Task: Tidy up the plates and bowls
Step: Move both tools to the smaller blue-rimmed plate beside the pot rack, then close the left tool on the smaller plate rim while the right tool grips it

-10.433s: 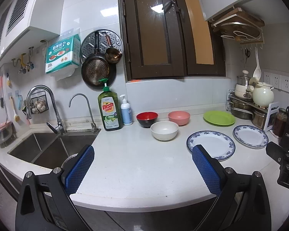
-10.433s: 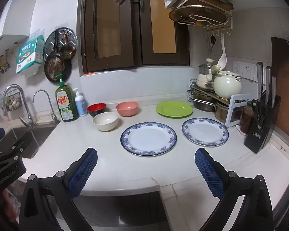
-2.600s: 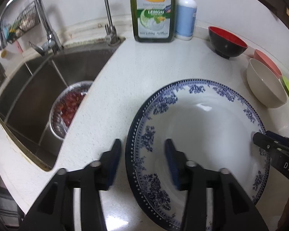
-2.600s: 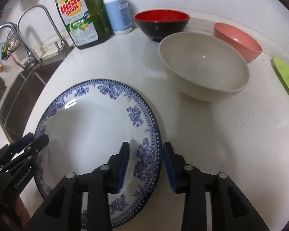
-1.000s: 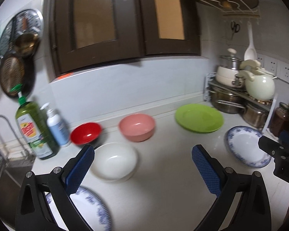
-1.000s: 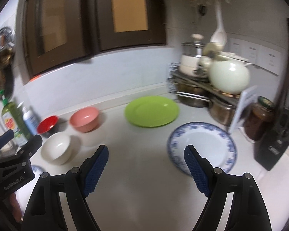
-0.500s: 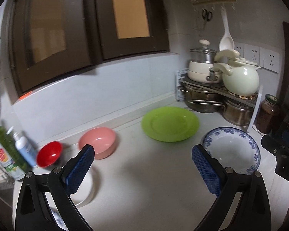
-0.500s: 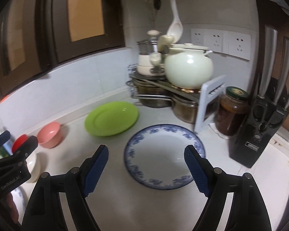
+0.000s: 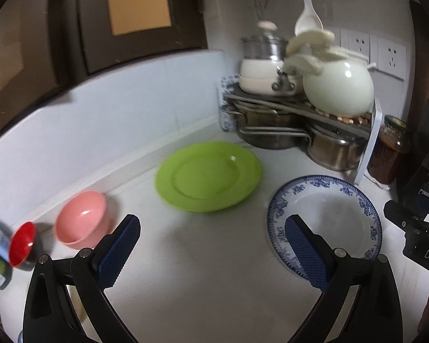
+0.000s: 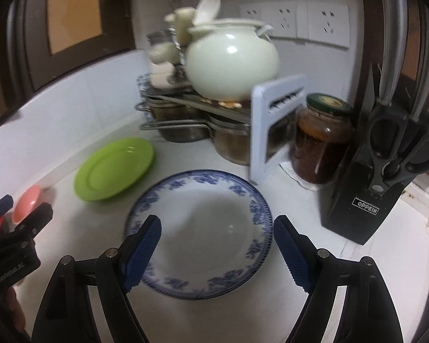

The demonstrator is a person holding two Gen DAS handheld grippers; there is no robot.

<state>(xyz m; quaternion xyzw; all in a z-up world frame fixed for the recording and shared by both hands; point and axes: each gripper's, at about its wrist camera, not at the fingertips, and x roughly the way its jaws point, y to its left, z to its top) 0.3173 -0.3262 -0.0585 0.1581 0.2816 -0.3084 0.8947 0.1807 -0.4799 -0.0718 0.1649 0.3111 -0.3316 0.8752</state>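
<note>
Both cameras ride above the worktop [image 9: 203, 280], looking down and forward toward its far right corner. The left wrist view sits farther back and to the left, taking in the back edge. The right wrist view is nearer that corner, directly over the blue-patterned plate [image 10: 198, 237]. Both share that plate [image 9: 326, 220], the green plate [image 9: 208, 175] [image 10: 114, 168] and the pot rack [image 9: 297, 120] [image 10: 203, 108].

Dim indoor light, motion blur, fisheye-dark corners.

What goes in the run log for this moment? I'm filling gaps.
left gripper: open, empty | right gripper: open, over blue-patterned plate | green plate: flat on counter | pink bowl: upright
</note>
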